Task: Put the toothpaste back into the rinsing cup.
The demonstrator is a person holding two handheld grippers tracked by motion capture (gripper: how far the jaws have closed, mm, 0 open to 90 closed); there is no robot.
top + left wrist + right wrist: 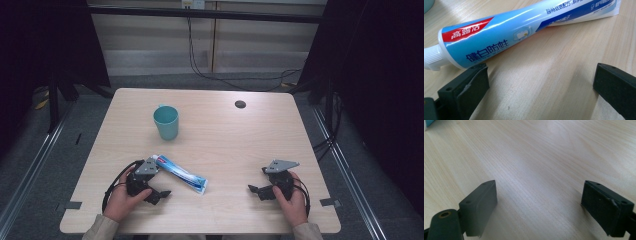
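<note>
The left gripper (159, 193) rests low at the near left of the table (250, 145), its jaws spread wide with nothing between them; in the left gripper view one jaw tip sits just beside the toothpaste tube (524, 27), near its cap end, though whether it actually touches is hard to tell; the right gripper (256, 190) lies at the near right, jaws equally wide over bare wood, holding nothing. The table is pale wood with a dark round grommet (240, 104) near its far edge; a teal cup (166, 122) stands upright left of centre; cables trail across grey floor beyond, under a light panelled wall. The tube lies flat just beside the left gripper, its long axis diagonal, white cap (431, 58) pointing toward the far left, crimped end toward the near middle.
</note>
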